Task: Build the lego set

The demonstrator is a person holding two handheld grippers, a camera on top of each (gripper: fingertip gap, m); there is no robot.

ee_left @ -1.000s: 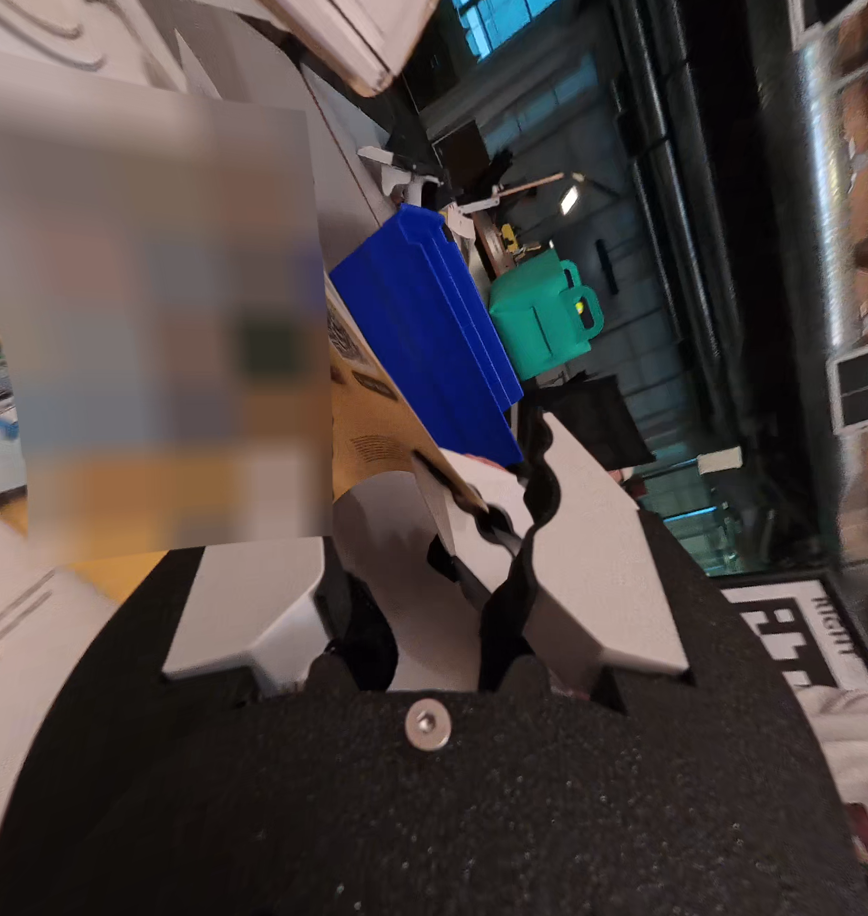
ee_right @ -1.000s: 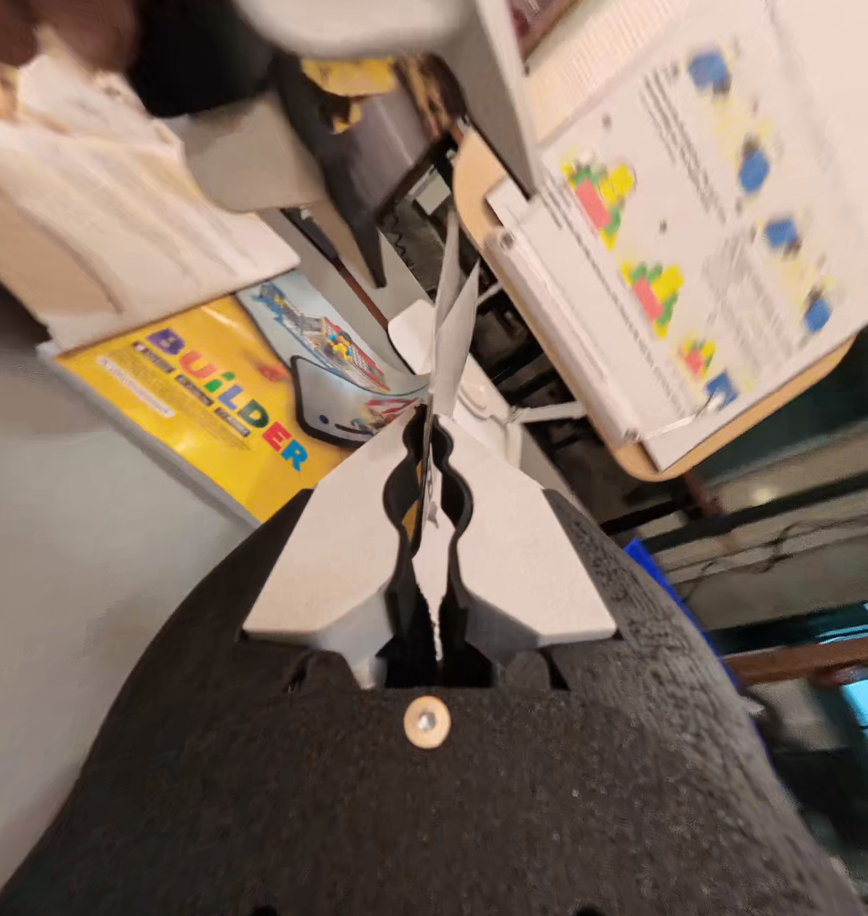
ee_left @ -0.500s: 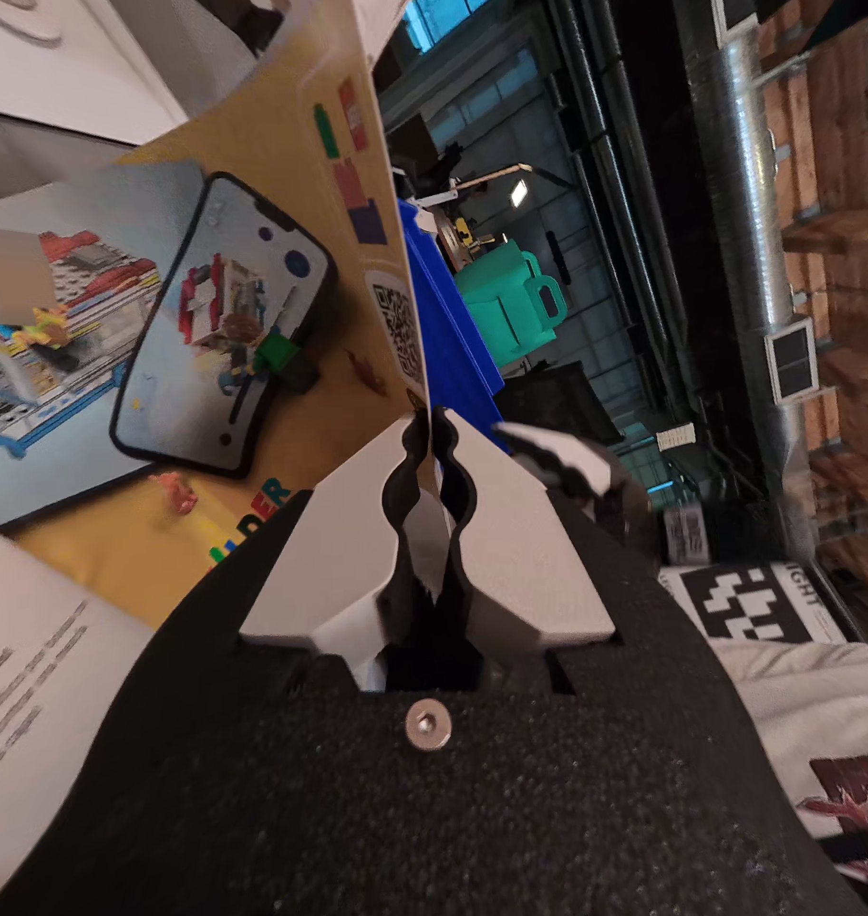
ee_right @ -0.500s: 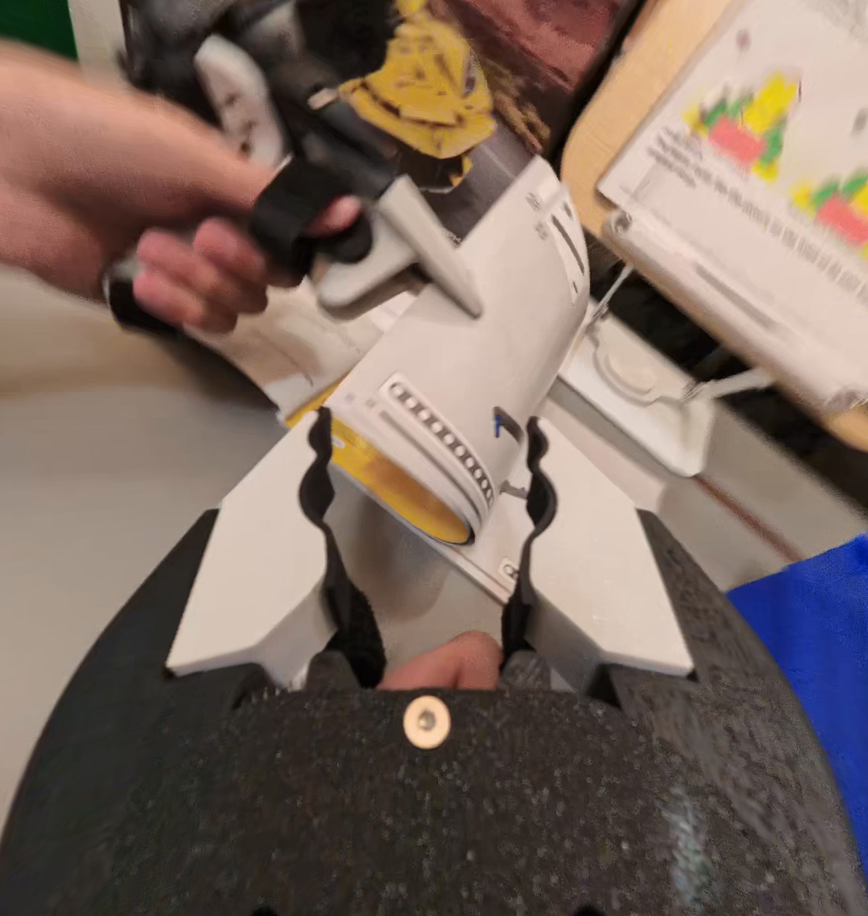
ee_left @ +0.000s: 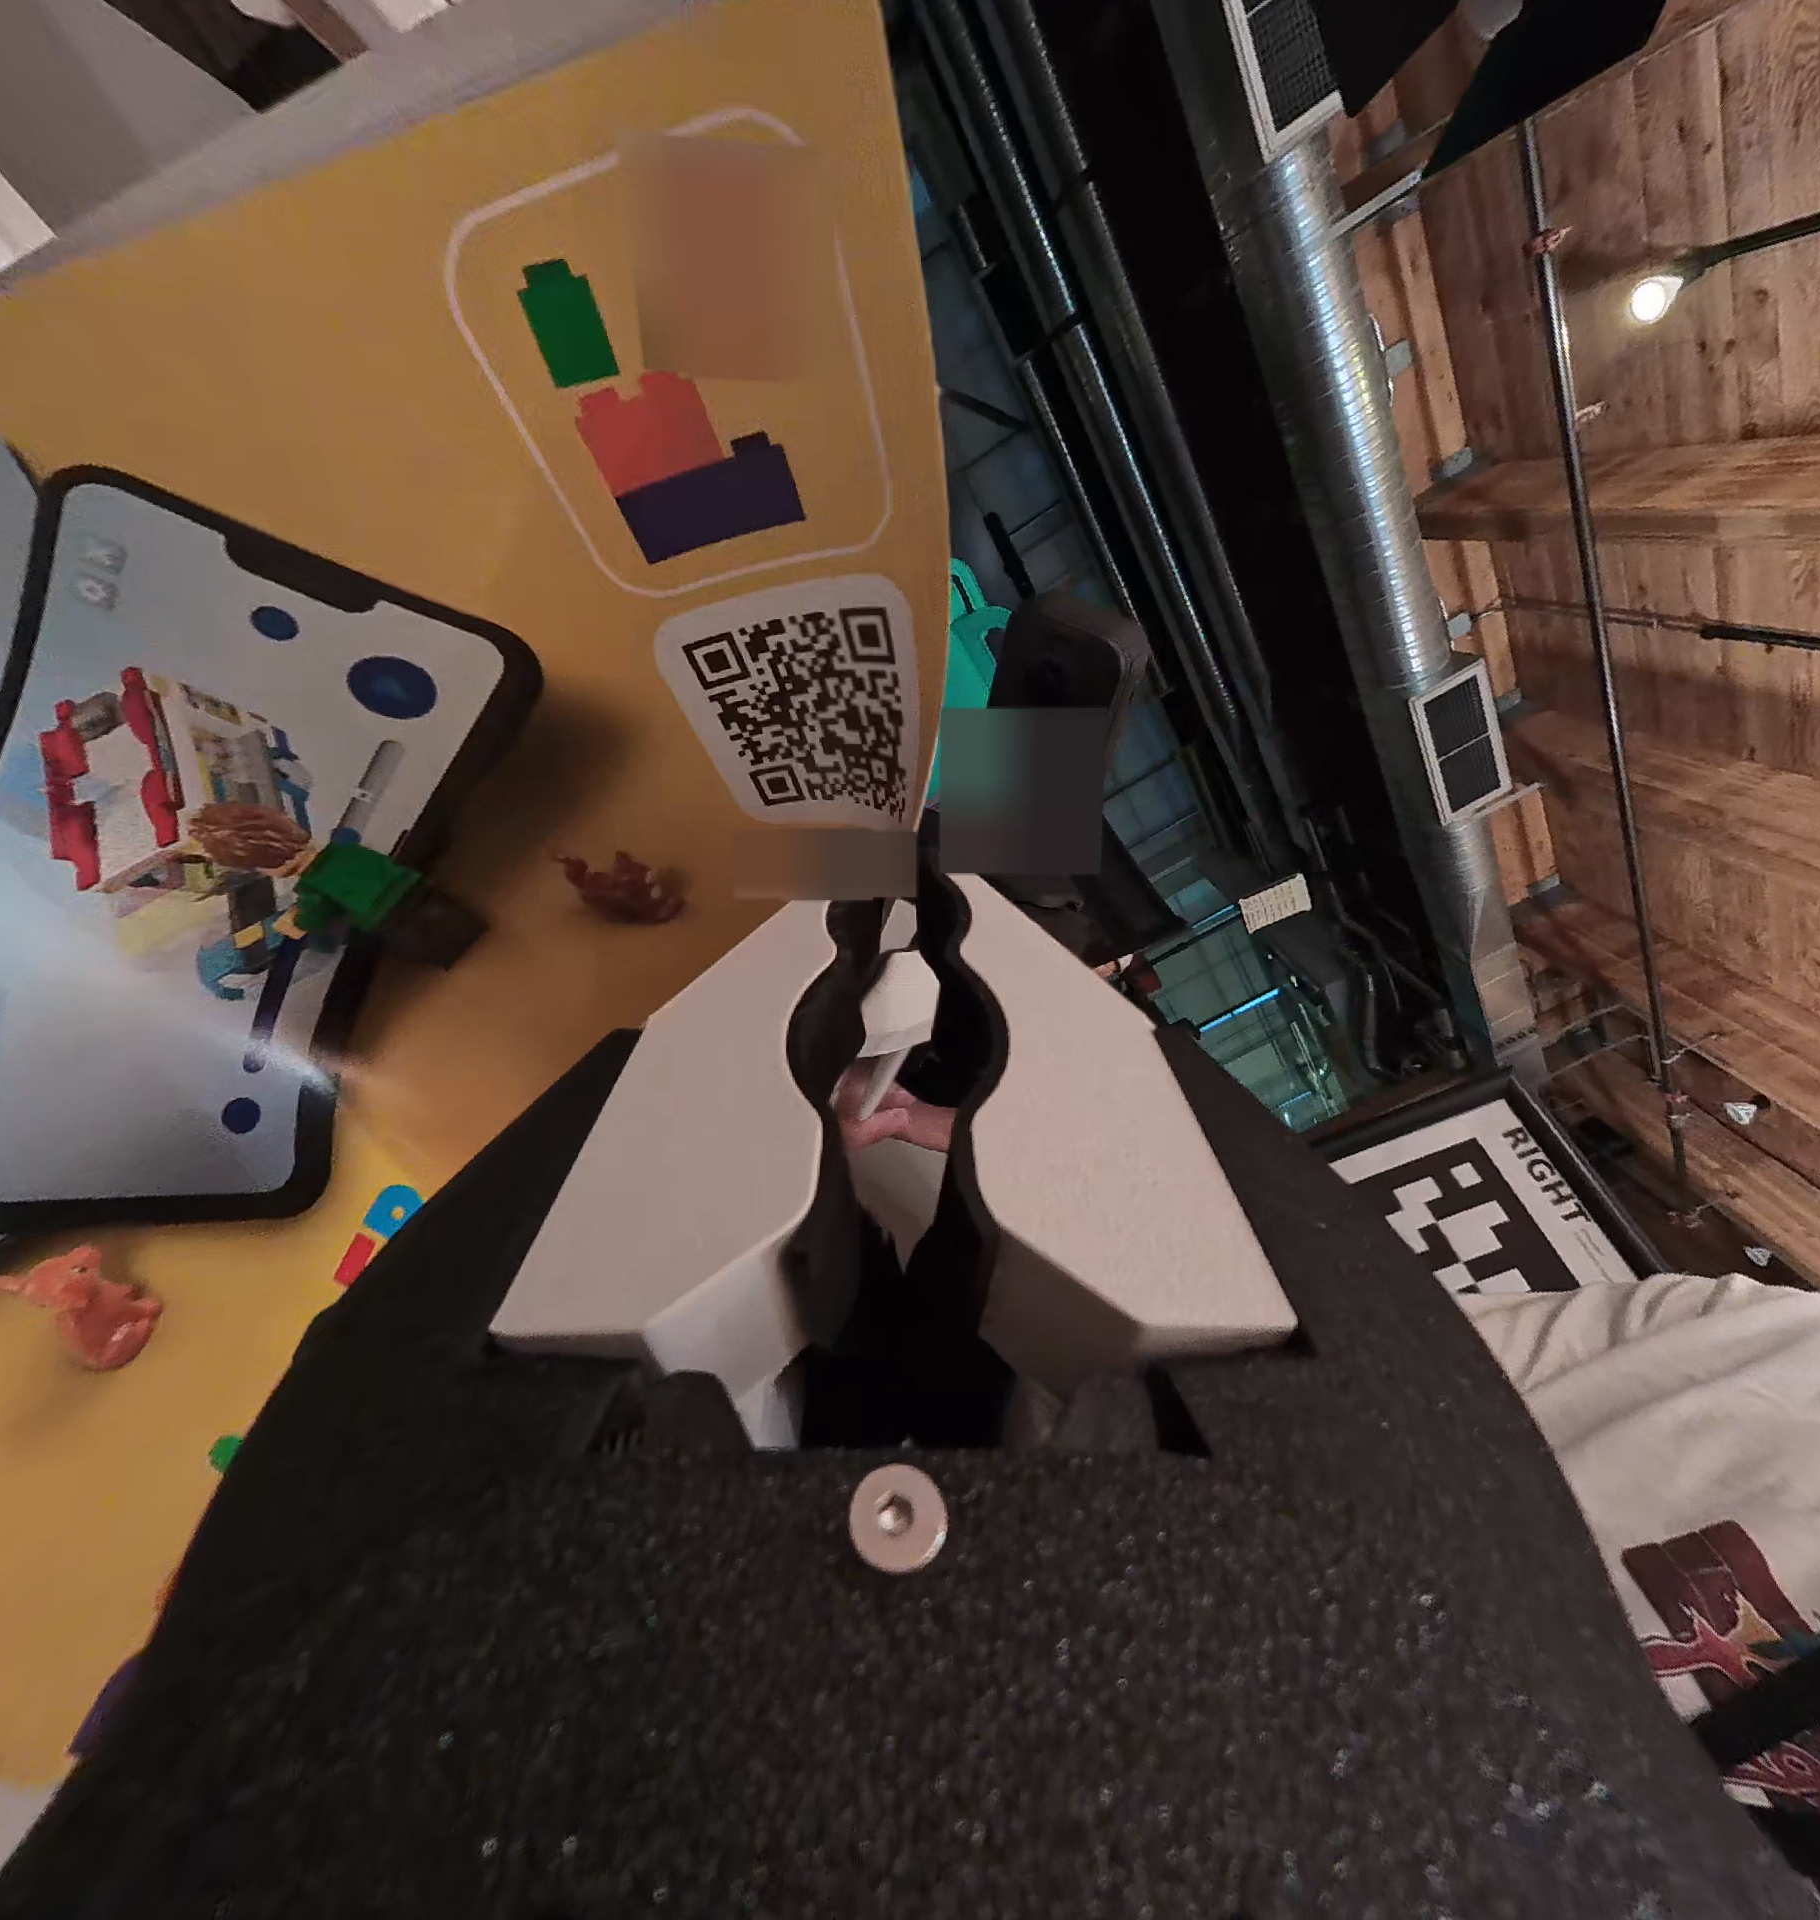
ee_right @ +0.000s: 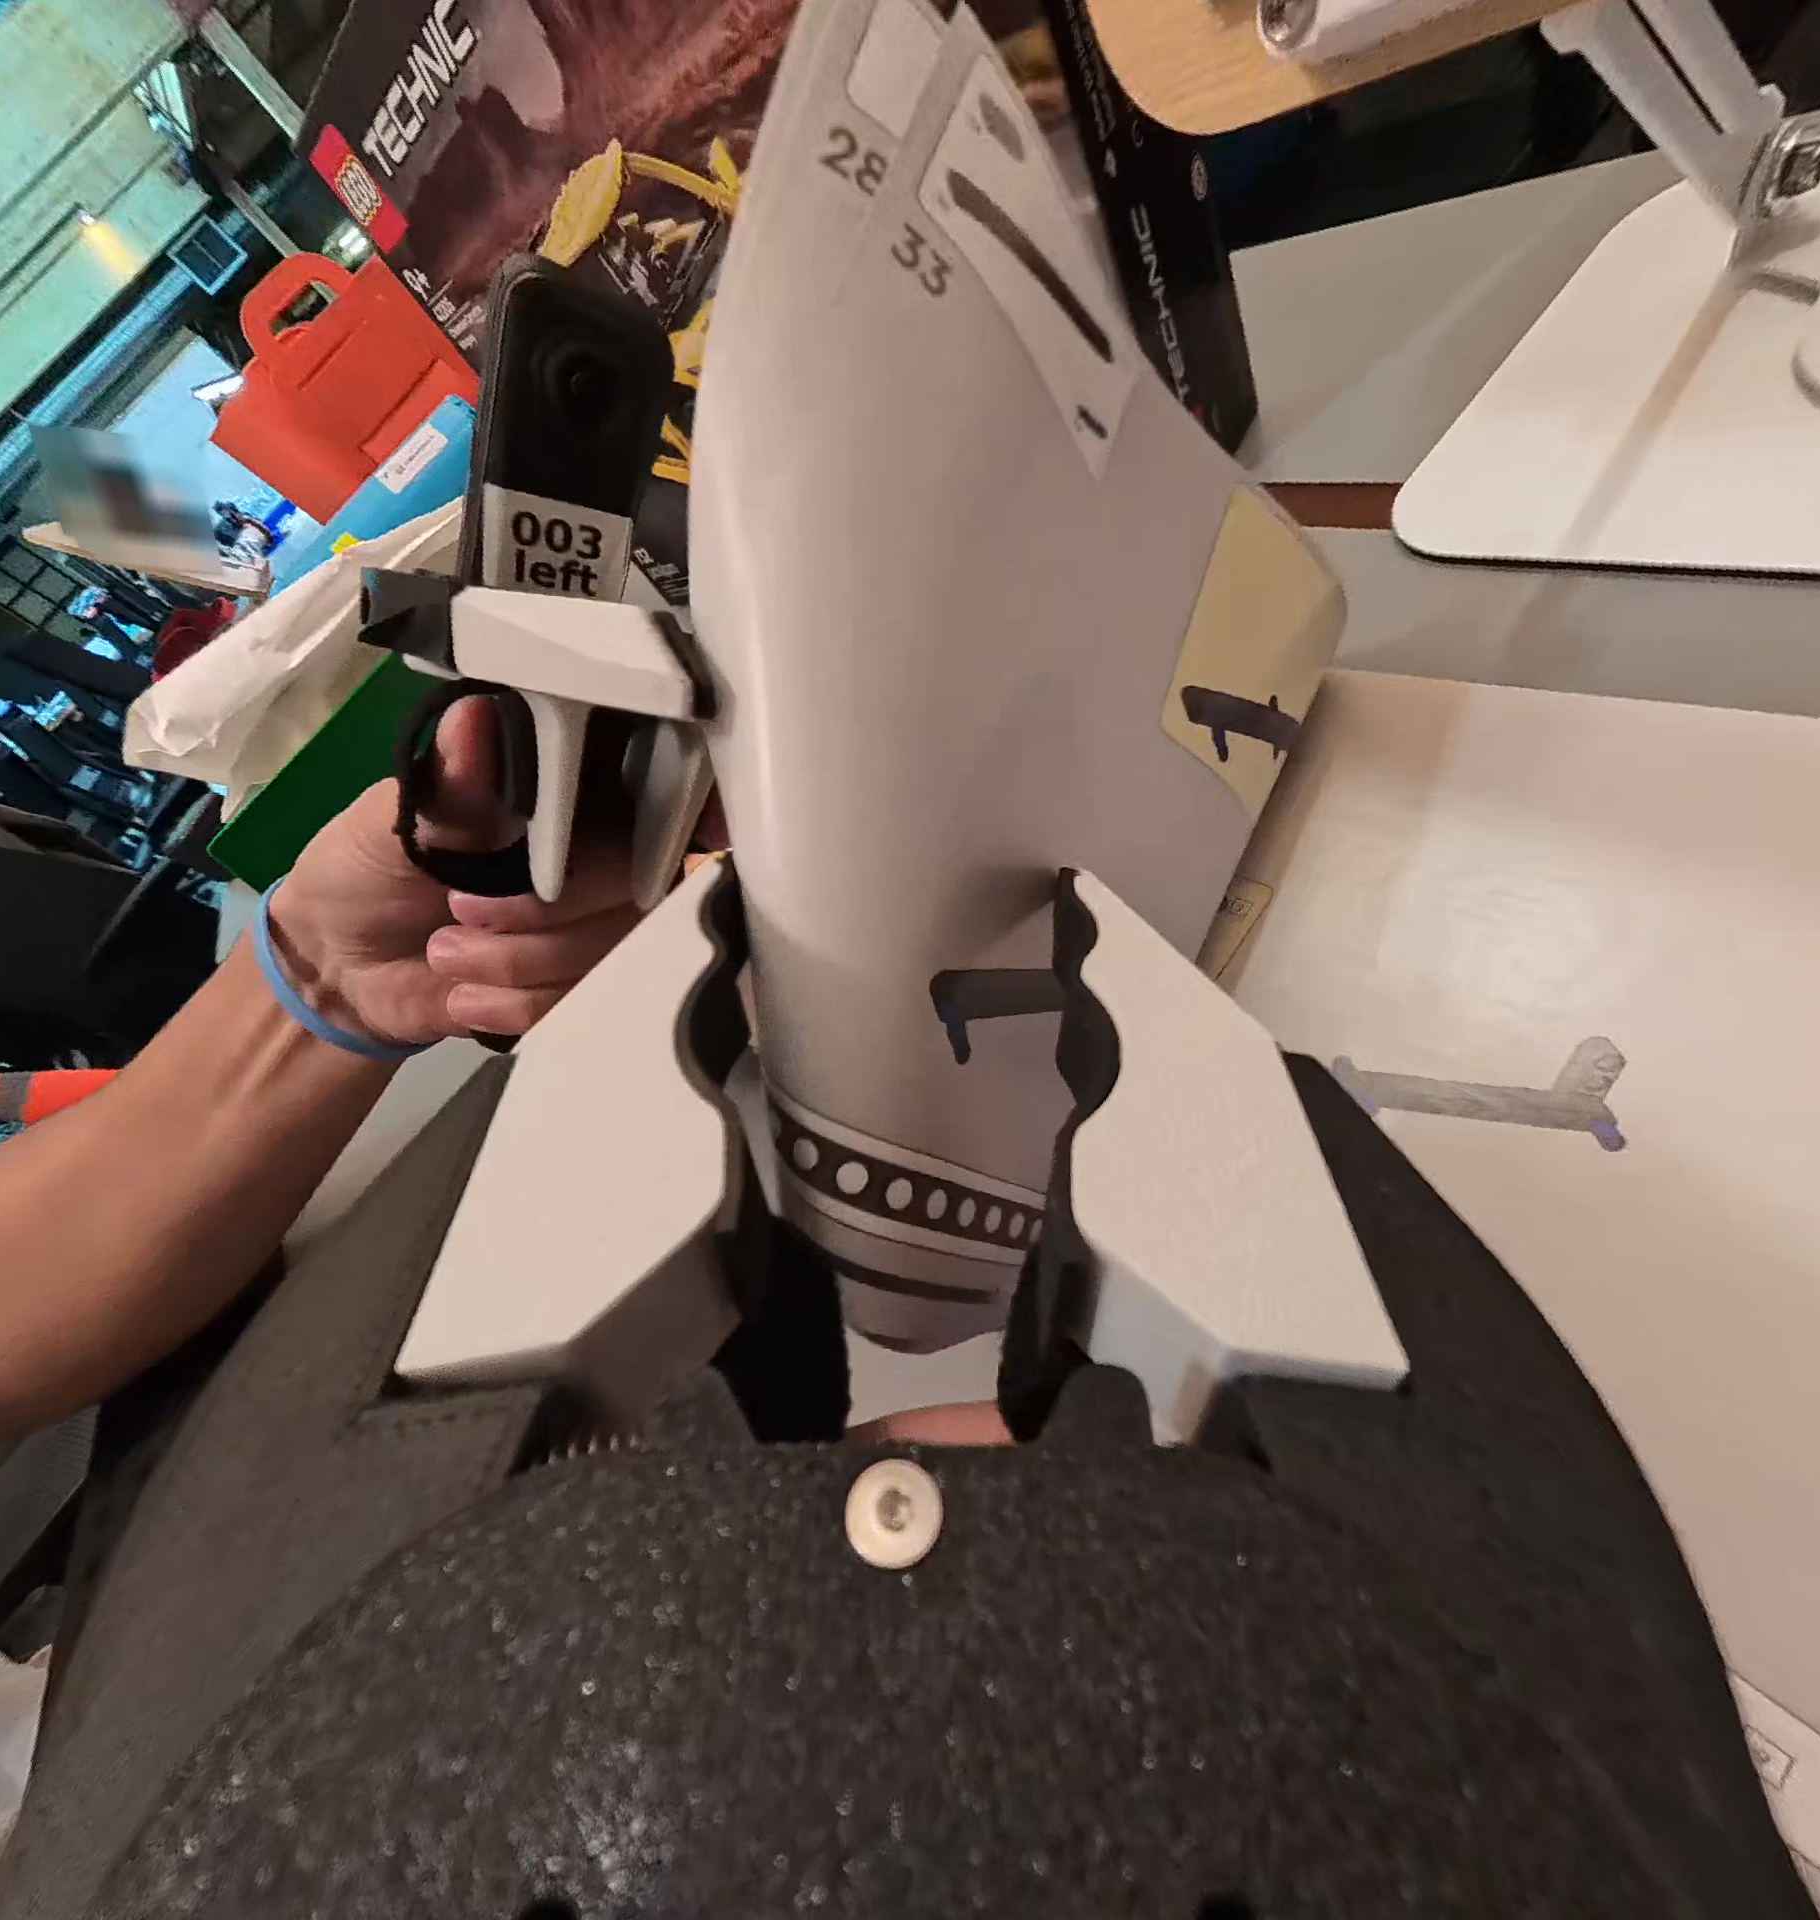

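The lego instruction booklet stands upright in the air. Its yellow cover fills the left of the left wrist view, and its grey inner pages curl in the right wrist view. My left gripper is shut on the booklet's edge; it also shows in the right wrist view, held by a hand. My right gripper is open, with the curled pages between its fingers and not pinched. A grey lego beam with blue pins lies on the white table to the right.
A white stand base sits at the back right of the table. A black lego box, an orange bag and crumpled white paper are behind the left gripper. The person's forearm crosses the left side. There is about 5 centimeters between the tips of the two grippers.
A second ago my right gripper pinched a page and my left was open. My left then shut on the booklet's edge and my right opened. The booklet is now closer and more upright.
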